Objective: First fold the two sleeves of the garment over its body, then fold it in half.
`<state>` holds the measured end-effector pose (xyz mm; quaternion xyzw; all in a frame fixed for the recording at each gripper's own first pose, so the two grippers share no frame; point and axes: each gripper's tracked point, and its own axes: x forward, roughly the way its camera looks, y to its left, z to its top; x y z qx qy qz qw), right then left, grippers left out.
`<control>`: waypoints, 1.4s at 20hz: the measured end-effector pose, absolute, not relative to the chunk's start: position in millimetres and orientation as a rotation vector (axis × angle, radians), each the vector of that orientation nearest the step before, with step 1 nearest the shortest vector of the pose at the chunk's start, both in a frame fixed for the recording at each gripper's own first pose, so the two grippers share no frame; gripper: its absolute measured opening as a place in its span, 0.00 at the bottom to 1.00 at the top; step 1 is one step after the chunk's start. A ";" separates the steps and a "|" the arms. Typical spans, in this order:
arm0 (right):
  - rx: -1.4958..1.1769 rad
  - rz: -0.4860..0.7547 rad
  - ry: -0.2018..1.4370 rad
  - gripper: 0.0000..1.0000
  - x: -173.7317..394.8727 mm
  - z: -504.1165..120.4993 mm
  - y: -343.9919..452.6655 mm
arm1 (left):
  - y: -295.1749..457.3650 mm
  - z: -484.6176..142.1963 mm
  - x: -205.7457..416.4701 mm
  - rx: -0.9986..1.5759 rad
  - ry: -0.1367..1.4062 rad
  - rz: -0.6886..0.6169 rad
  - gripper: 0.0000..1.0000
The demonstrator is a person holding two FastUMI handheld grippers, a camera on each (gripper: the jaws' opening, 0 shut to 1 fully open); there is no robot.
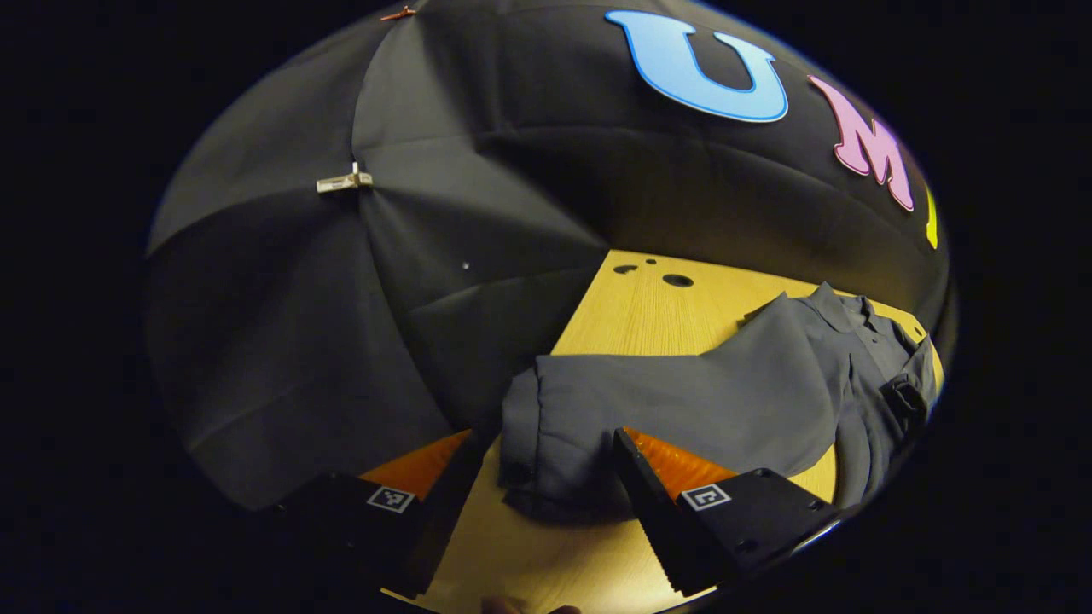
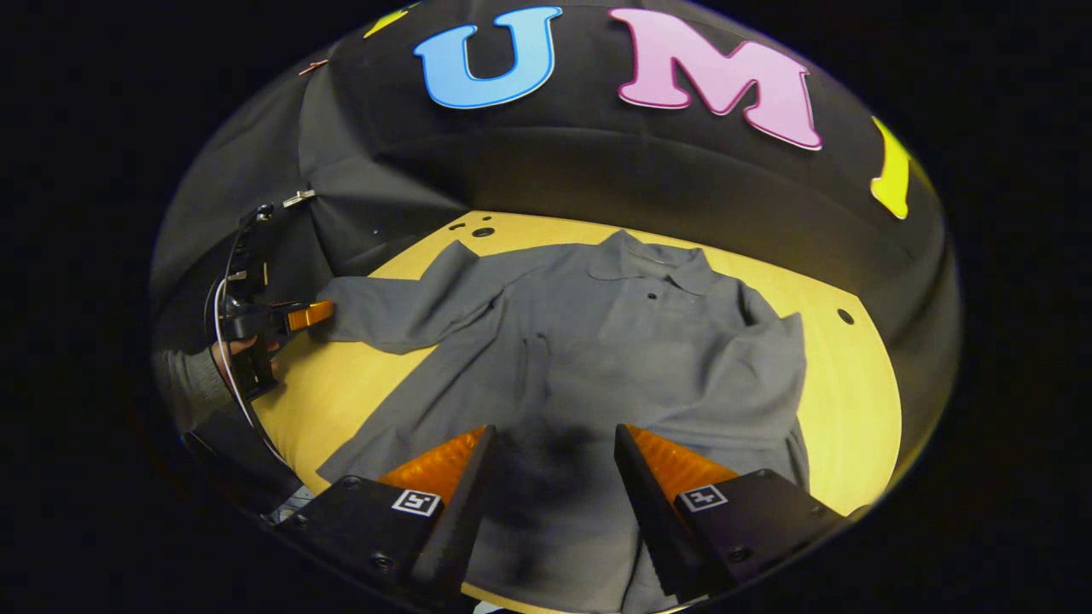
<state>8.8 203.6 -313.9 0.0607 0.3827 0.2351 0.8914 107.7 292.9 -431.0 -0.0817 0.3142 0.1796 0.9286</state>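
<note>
Left gripper (image 1: 546, 477) fingers spread around sleeve cuff (image 1: 546, 426) | right gripper (image 2: 550, 477) fingers parted above polo shirt (image 2: 597, 341) hem | pinch cuff fully, sweep sleeve flat across body

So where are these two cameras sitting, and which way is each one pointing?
Left gripper view: rides on the left claw, beside the yellow wooden table, facing the cuff of the grey long-sleeved collared shirt; its own two fingers show, spread apart.
Right gripper view: rides on the right claw, above the shirt's hem, facing the collar; its own fingers show, spread apart, plus the left claw and a person's hand at the far sleeve.
Shared: shirt, table, left claw.
</note>
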 end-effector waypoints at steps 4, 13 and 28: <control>0.169 0.396 0.799 0.85 -7.9 -308.4 168.1 | 293.7 -452.3 104.7 -0.201 0.713 0.391 0.98; 0.222 0.308 0.790 0.85 -30.0 -306.7 130.8 | 271.2 -448.4 119.4 -0.213 0.740 0.303 0.08; 0.259 0.279 0.767 0.99 -24.1 -318.0 100.3 | 227.3 -334.2 131.1 -0.201 0.524 0.268 0.06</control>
